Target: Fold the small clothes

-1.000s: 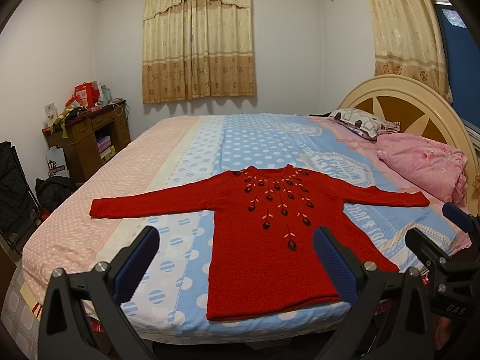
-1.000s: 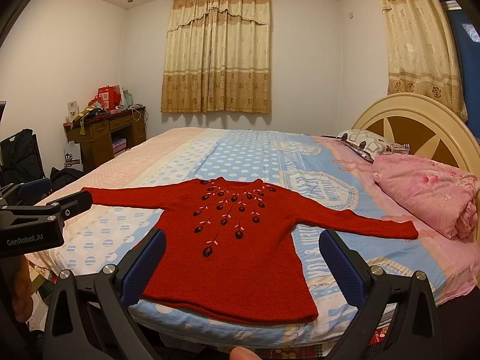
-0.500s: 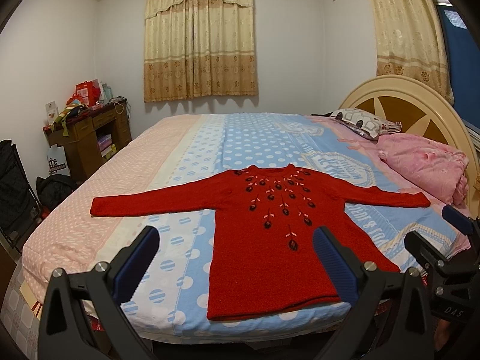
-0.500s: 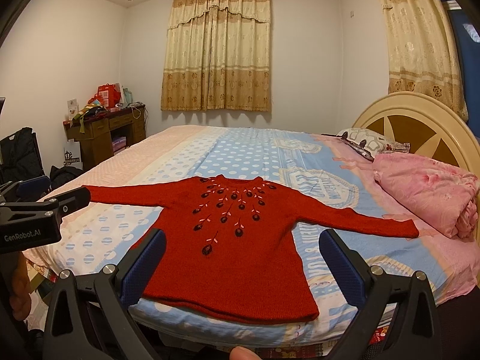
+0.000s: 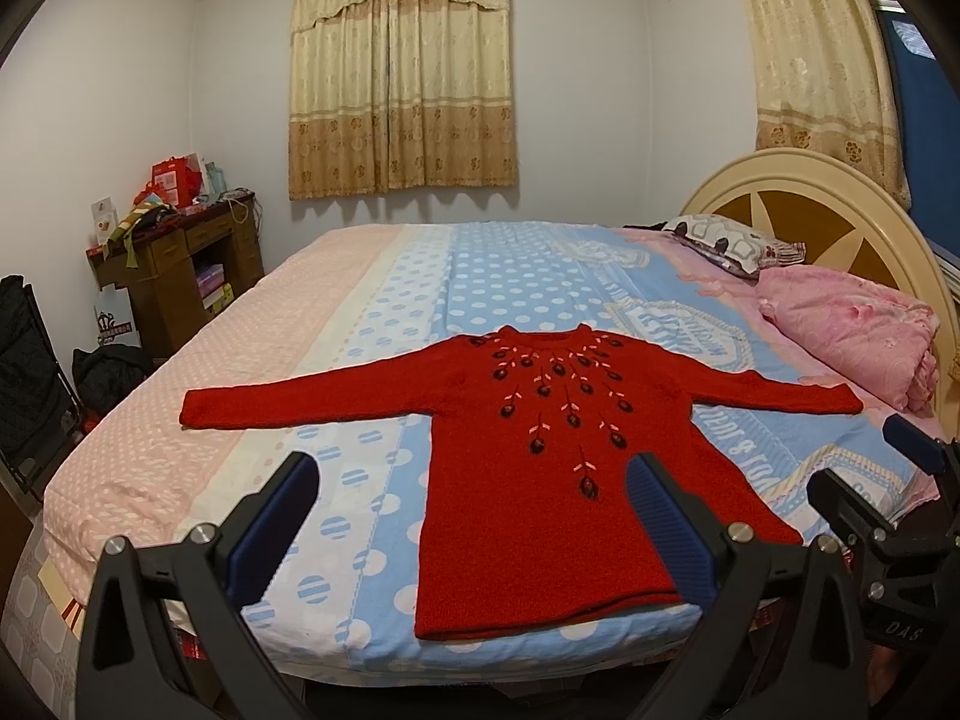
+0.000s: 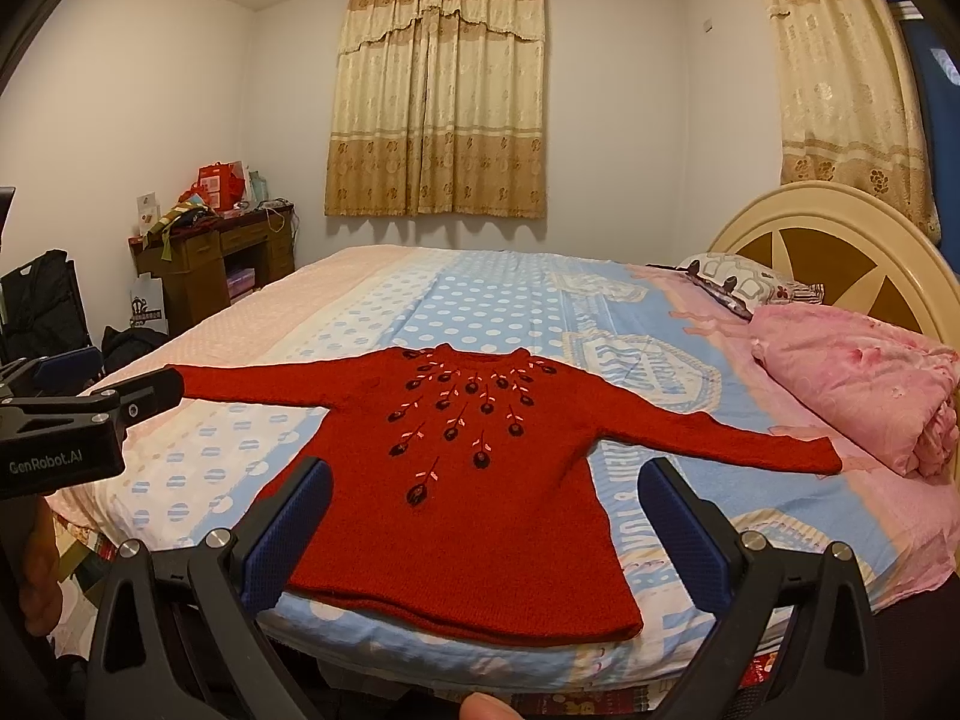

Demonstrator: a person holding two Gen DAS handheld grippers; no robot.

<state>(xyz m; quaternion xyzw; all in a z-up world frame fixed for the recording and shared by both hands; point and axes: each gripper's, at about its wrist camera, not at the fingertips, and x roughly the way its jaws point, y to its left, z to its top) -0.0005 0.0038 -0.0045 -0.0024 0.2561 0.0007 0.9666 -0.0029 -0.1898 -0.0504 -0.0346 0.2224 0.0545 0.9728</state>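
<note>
A small red knitted sweater (image 5: 540, 468) (image 6: 480, 480) with dark embroidered flowers lies flat on the bed, both sleeves spread wide and its hem near the bed's front edge. My left gripper (image 5: 471, 492) hovers open in front of the hem, nothing between its blue-padded fingers. My right gripper (image 6: 486, 504) is open too, held before the hem and clear of the cloth. Each gripper shows at the edge of the other's view: the right gripper (image 5: 882, 492) on the right, the left gripper (image 6: 90, 408) on the left.
The bed sheet (image 5: 480, 288) is blue with white dots, pink along the left. A pink folded quilt (image 5: 852, 336) and a patterned pillow (image 5: 726, 243) lie by the headboard (image 5: 828, 210). A cluttered wooden desk (image 5: 174, 264) and dark bags stand left of the bed.
Both grippers stay open. The views barely shifted; the sweater lies unmoved.
</note>
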